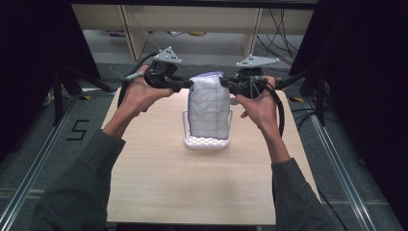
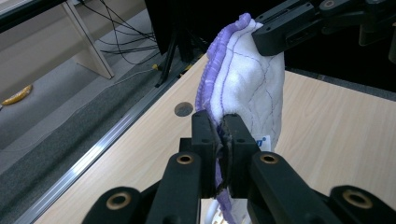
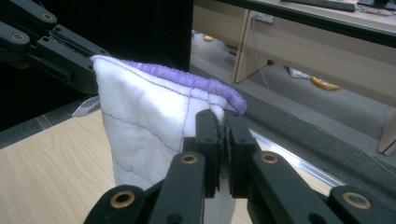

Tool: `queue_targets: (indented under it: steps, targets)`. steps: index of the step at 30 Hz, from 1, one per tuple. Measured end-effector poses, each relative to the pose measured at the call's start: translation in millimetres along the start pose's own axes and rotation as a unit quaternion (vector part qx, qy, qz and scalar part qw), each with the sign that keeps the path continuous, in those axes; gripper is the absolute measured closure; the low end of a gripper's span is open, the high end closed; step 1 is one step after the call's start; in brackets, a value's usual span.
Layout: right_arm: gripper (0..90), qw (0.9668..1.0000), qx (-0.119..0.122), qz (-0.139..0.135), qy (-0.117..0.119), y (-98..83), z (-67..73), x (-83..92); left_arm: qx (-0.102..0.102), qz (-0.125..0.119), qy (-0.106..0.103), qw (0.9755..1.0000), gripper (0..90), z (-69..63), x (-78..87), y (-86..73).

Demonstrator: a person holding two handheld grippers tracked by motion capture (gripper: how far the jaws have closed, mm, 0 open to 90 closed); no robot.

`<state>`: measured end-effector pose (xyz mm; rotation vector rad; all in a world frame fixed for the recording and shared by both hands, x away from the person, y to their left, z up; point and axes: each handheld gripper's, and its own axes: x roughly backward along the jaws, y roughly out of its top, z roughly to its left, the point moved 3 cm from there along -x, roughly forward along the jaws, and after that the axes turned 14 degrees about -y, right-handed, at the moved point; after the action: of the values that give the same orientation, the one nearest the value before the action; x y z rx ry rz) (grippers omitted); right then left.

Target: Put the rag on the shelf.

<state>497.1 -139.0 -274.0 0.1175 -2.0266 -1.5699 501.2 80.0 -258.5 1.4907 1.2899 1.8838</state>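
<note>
A white quilted cloth with a purple hem (image 1: 208, 103) hangs folded between both grippers above the table, its lower part inside a small white basket (image 1: 207, 141). My left gripper (image 1: 191, 83) is shut on the cloth's top left corner, and in the left gripper view the cloth (image 2: 247, 88) is pinched between the left gripper's (image 2: 222, 140) jaws. My right gripper (image 1: 223, 83) is shut on the top right corner. In the right gripper view the cloth (image 3: 144, 121) stretches from the right gripper (image 3: 223, 135) across to the other gripper's jaws.
The light wooden table (image 1: 159, 183) has open surface in front of and beside the basket. Beyond its far edge are a grey floor, wooden furniture legs (image 1: 132, 36) and cables (image 1: 281, 33). Black curtains (image 1: 29, 62) flank both sides.
</note>
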Motion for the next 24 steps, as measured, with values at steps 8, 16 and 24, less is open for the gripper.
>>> queue_targets:
  steps: [8, 16, 24]
  targets:
    - [86.4, 0.9998, -0.006, 0.015, -0.009, 2.0, -6.4, -22.3, 0.021, 0.002, 0.014, 0.9997, 84.5, 20.2, -12.4, -0.3]
    - [86.4, 0.9989, -0.022, 0.04, -0.01, 1.9, -11.6, -44.5, 0.049, -0.004, 0.025, 0.9984, 84.4, 36.8, -22.3, -4.6]
    - [86.1, 0.9963, -0.04, 0.076, -0.003, -3.9, -14.6, -59.2, 0.085, 0.003, 0.019, 0.9962, 84.3, 50.5, -36.1, -12.3]
